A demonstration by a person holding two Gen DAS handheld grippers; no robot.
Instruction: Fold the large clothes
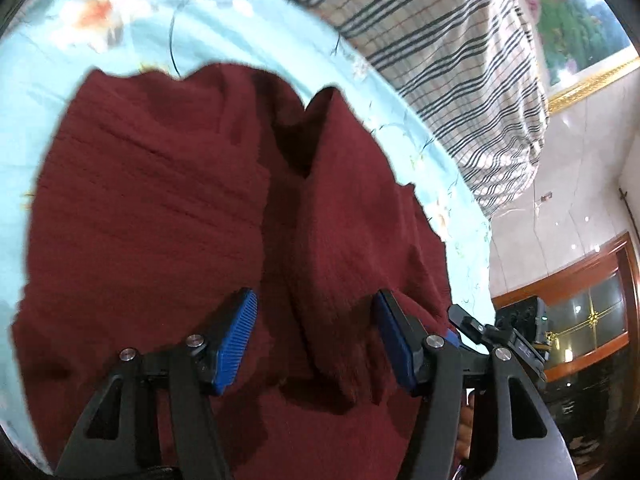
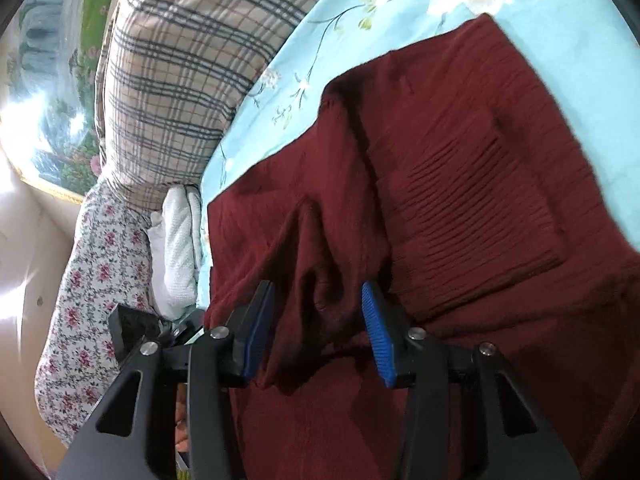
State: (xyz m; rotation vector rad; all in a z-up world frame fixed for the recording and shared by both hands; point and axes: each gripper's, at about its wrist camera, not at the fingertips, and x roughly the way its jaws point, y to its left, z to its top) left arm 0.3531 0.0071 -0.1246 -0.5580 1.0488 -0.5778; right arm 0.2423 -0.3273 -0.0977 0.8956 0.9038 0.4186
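Observation:
A dark red knitted garment (image 1: pixel 160 208) lies spread on a light blue flowered bedsheet (image 1: pixel 52 80). My left gripper (image 1: pixel 316 342) hovers low over its near edge, blue pads (image 1: pixel 236 340) apart. A raised fold of the cloth runs between them, and neither pad presses on it. In the right wrist view the same garment (image 2: pixel 480 200) shows a ribbed panel. My right gripper (image 2: pixel 320 334) stands open there too, a loose bunched ridge of the red cloth between its pads (image 2: pixel 378 336). Each gripper shows at the edge of the other's view, close alongside.
A beige plaid pillow (image 1: pixel 460 60) lies at the head of the bed, also seen as the plaid pillow (image 2: pixel 180 80). A floral-print cloth (image 2: pixel 92 280) and a white towel (image 2: pixel 180 248) sit beside the bed edge. A framed landscape picture (image 1: pixel 572 12) hangs on the wall, with a wooden cabinet (image 1: pixel 592 304) below.

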